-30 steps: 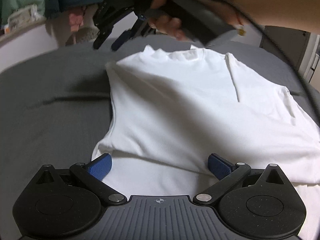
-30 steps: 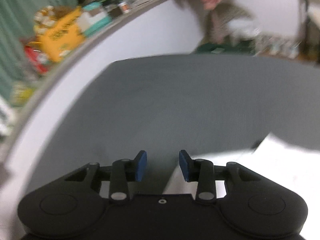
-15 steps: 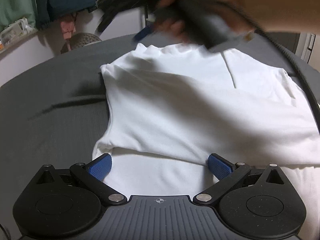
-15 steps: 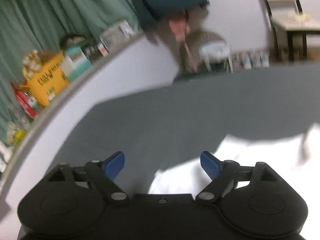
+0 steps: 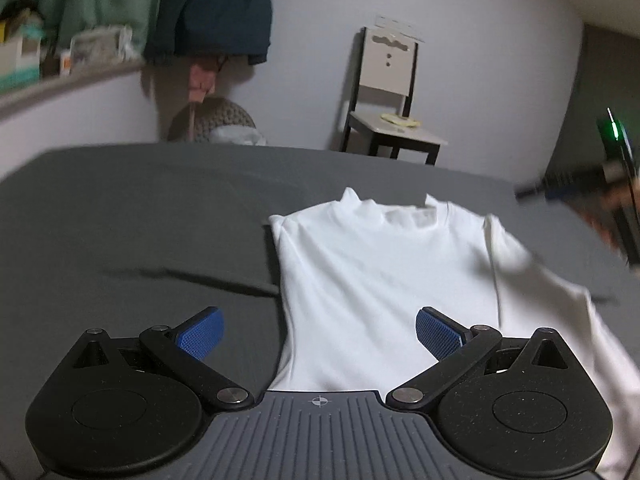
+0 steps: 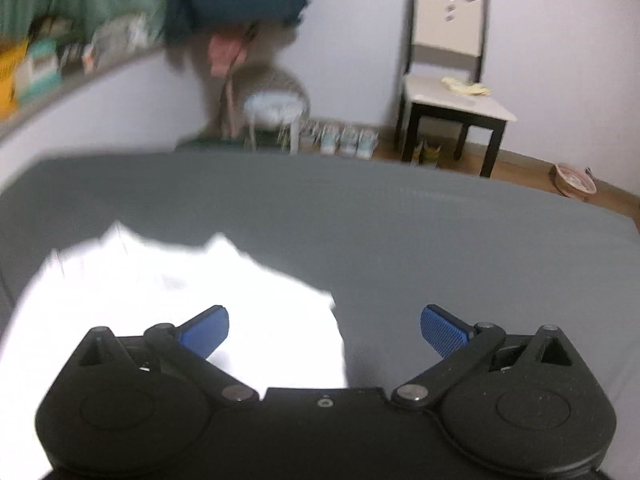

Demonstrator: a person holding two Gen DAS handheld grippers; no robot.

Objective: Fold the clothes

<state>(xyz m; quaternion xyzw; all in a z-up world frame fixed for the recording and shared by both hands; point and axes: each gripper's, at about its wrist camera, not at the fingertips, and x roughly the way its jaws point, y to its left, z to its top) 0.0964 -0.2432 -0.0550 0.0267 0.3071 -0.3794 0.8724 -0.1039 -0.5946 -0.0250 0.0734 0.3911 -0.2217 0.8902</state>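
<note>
**White shirt flat on the grey bed, both tongs released**

The white shirt [image 5: 384, 280] lies spread on the grey bed [image 5: 140, 216], collar toward the far edge, with its left side folded in to a straight edge and a sleeve trailing off to the right. The left gripper [image 5: 318, 330] hovers at the shirt's near end, blue fingers [image 5: 200, 332] spread wide and holding nothing (one finger is over the bare bed, the other over the cloth). The right gripper [image 6: 324, 330] is likewise spread and empty, placed at the shirt's right edge [image 6: 160, 300], its left finger over the cloth and its right over the bed. Beyond the bed a chair [image 5: 388, 96] stands against the far wall, and a dark jacket [image 5: 220, 12] hangs at far left.
</note>
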